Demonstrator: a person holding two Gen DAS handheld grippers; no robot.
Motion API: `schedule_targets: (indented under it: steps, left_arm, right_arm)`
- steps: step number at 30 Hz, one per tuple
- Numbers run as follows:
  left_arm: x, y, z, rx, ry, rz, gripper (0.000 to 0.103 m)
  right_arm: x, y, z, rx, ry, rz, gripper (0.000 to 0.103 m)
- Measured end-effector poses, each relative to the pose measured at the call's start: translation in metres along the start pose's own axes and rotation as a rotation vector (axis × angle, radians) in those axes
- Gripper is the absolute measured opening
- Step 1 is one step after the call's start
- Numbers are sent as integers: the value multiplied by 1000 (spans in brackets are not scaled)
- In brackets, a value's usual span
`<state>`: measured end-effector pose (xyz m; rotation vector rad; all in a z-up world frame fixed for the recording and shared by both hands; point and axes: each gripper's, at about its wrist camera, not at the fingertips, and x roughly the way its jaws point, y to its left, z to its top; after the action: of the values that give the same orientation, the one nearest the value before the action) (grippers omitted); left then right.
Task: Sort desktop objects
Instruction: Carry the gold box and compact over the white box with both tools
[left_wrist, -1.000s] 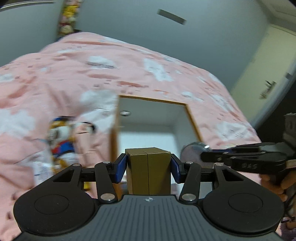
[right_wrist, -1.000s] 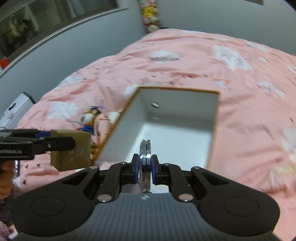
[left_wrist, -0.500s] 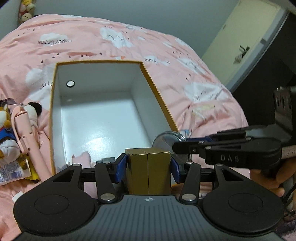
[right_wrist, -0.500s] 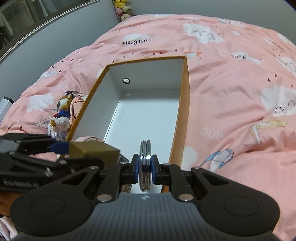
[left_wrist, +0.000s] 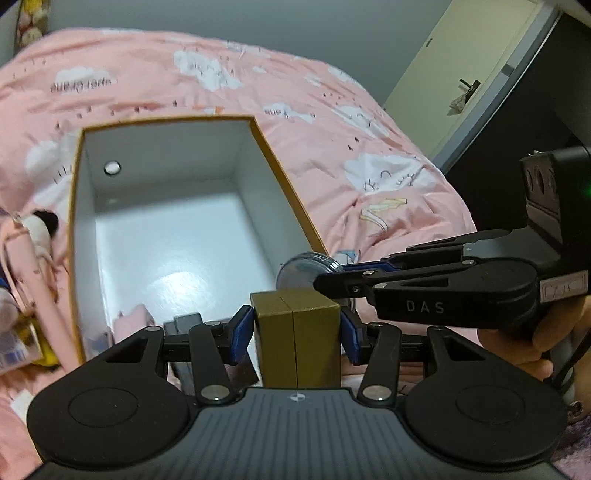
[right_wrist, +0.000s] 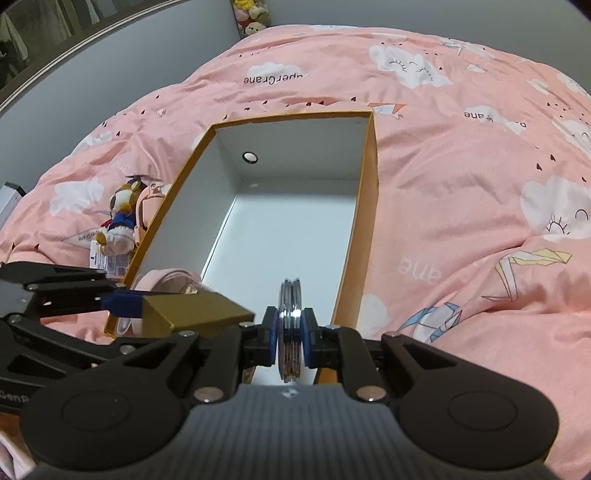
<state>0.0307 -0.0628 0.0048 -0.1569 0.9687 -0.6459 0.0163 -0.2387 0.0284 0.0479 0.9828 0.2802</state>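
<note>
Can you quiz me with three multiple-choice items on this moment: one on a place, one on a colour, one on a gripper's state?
1. Where does the plush toy in the blue outfit lie?
A. inside the box
B. on the pink bedspread outside the box's left wall
C. in the right gripper

2. What colour is the inside of the open orange-rimmed cardboard box?
A. white
B. black
C. green

3. What is the left gripper doing?
A. hanging open and empty
B. clamped on a gold rectangular box
C. clamped on a round silver disc

Answers: 1 B, the toy rests on the bedspread beside the box; 2 A, walls and floor are white; 3 B, blue pads press the gold box's sides.
</note>
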Motion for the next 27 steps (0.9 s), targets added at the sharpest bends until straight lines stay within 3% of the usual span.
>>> schedule_targets:
  steps: [7, 18, 27]
  left_arm:
    - [8, 3, 5, -21, 47, 30, 56]
    - [26, 30, 14, -136, 119, -45, 56]
    - [43, 46, 19, -241, 206, -64, 55]
  right_arm:
    - [12, 5, 0, -16, 43, -11, 13]
    - [14, 0, 2, 4, 67, -8, 13]
    - [29, 0, 2, 28, 117, -5, 13]
